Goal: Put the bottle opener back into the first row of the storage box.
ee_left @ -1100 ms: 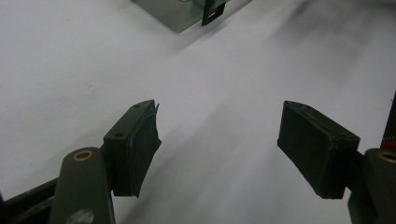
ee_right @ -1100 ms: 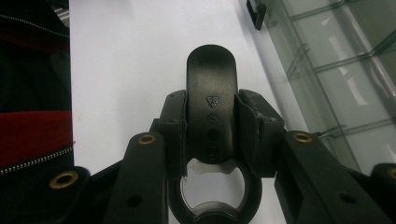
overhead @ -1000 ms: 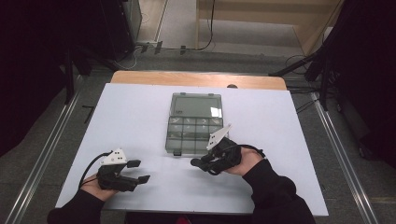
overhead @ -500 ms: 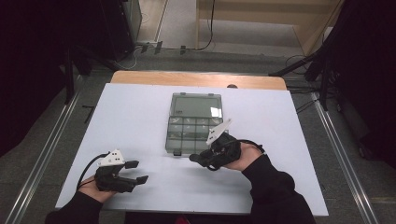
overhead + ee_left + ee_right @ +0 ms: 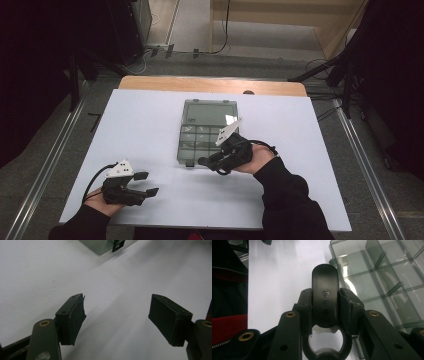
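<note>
— Right gripper view first: what's your right gripper (image 5: 325, 312) holding?

— You have its jaws clamped on a black bottle opener (image 5: 325, 296), handle pointing out, ring end back between the arms. It sits just beside the near corner of the clear compartment box (image 5: 384, 280).

— And your left gripper (image 5: 117, 315)?

— Wide apart, nothing between the pads, low over the white table (image 5: 37, 270).

— The risk?

— Your grip sits on a smooth, narrow handle. Tilt or bump the box wall and the opener could twist or slip out.
</note>
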